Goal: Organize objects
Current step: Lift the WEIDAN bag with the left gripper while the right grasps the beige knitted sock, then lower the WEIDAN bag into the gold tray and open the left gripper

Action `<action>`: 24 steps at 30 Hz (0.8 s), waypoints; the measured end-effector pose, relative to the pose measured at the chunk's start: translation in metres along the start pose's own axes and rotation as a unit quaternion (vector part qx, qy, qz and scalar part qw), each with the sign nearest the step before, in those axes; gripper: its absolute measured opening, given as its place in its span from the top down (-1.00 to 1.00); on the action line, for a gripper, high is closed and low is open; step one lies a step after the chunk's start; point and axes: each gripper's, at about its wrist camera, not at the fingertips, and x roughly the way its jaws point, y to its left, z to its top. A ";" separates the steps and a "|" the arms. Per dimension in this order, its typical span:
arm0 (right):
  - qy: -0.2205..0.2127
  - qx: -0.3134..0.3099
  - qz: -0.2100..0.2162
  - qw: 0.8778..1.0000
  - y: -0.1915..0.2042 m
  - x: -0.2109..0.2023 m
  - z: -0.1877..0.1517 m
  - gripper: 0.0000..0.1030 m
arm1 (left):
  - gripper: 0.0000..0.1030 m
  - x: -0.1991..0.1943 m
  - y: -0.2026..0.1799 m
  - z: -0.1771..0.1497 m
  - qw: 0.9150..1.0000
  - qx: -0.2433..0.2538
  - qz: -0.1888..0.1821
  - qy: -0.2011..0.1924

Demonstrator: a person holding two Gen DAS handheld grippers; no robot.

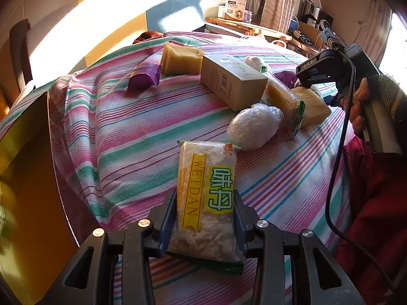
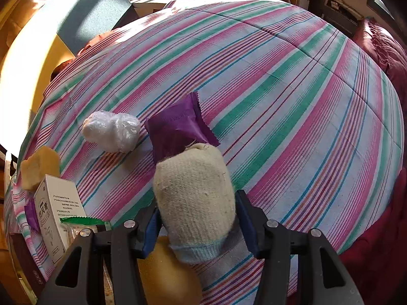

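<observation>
My left gripper [image 1: 204, 211] is shut on a clear WEIDAN packet [image 1: 203, 198] with a yellow and green label, held just above the striped bedsheet [image 1: 122, 137]. My right gripper [image 2: 197, 213] is shut on a rolled beige sock [image 2: 194, 198] with a pale blue cuff. The right gripper also shows in the left wrist view [image 1: 330, 68], at the right above the pile. A purple packet [image 2: 178, 129] lies just beyond the sock. A white plastic-wrapped bundle [image 2: 112, 131] lies to its left.
In the left wrist view a beige box [image 1: 234, 81], yellow sponges [image 1: 182, 59], a purple packet [image 1: 145, 75], a wrapped white bundle [image 1: 254, 125] and a green-edged packet [image 1: 287, 104] lie on the bed. A dark container wall [image 1: 28, 178] stands at the left.
</observation>
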 end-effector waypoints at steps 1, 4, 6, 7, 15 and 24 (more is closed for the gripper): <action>0.000 0.004 0.003 1.000 -0.001 0.000 0.000 -0.09 | 0.24 -0.007 -0.001 0.001 1.000 0.002 -0.003 -0.007; -0.002 -0.003 -0.001 1.000 0.000 0.000 -0.001 -0.09 | 0.24 -0.030 0.003 0.003 1.000 -0.013 -0.018 -0.022; -0.005 -0.007 -0.004 1.000 0.000 -0.001 -0.001 -0.09 | 0.23 -0.048 0.011 0.004 0.999 -0.032 -0.023 -0.032; -0.006 -0.006 -0.002 1.000 -0.001 -0.002 -0.001 -0.07 | 0.23 -0.056 0.017 0.004 0.998 -0.043 -0.024 -0.036; -0.018 -0.006 0.000 1.000 -0.003 -0.009 0.001 0.04 | 0.23 -0.121 0.116 -0.022 0.984 -0.163 0.039 -0.063; -0.067 -0.005 -0.005 0.998 -0.009 -0.031 0.003 0.05 | 0.23 -0.122 0.230 -0.085 0.943 -0.290 0.164 0.010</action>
